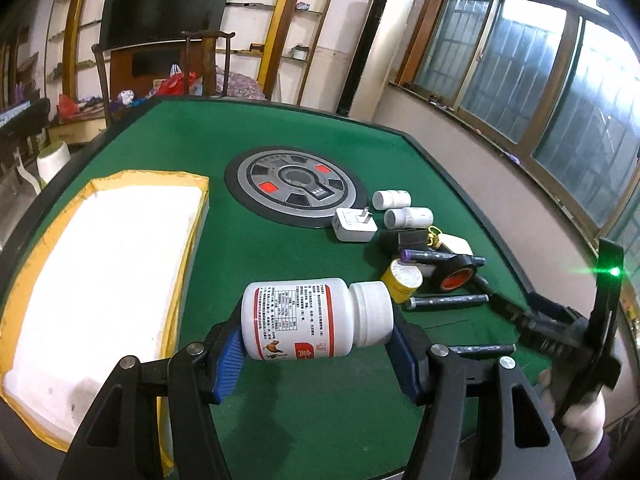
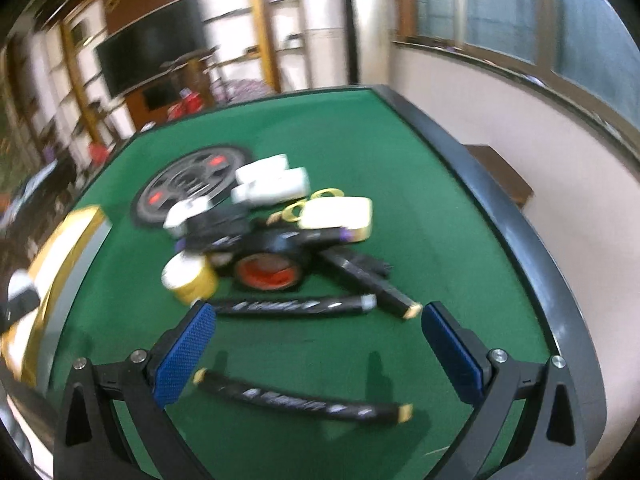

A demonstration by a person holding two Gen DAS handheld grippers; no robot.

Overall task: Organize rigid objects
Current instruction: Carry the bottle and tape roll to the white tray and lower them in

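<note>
We saw the left gripper [image 1: 318, 354] clenched on a white pill bottle [image 1: 316, 318], held sideways above the green surface [image 1: 192, 136], cap pointing toward the pile of clutter. Blue pads pressed its two ends: one on the base, one on the cap. The bottle was white plastic with a red-bordered label of small print and a ribbed white cap.

Just beyond the bottle's cap lay the pile: a yellow tin [image 1: 402, 280], a black tape roll with an orange core [image 1: 456, 276], dark marker pens [image 1: 448, 303], two small white bottles [image 1: 392, 199], and a white plug adapter [image 1: 354, 224] at the edge of the round grey dial [image 1: 294, 186]. On the other side of the bottle from the pile sat a white foam tray with yellow tape edging [image 1: 100, 264].

The right gripper [image 2: 316, 352] stood released, fingers [image 2: 184, 354] wide apart, hovering over the surface on the near side of the pile. One black pen [image 2: 304, 400] lay between and below the fingers, not touching them. Another pen [image 2: 292, 306] lay just past the fingertips.

The right wrist view was motion-blurred, so pen print and pile details were hard to make out. The bottle label text was too small to read. The tray was cut off by the frame edge.
</note>
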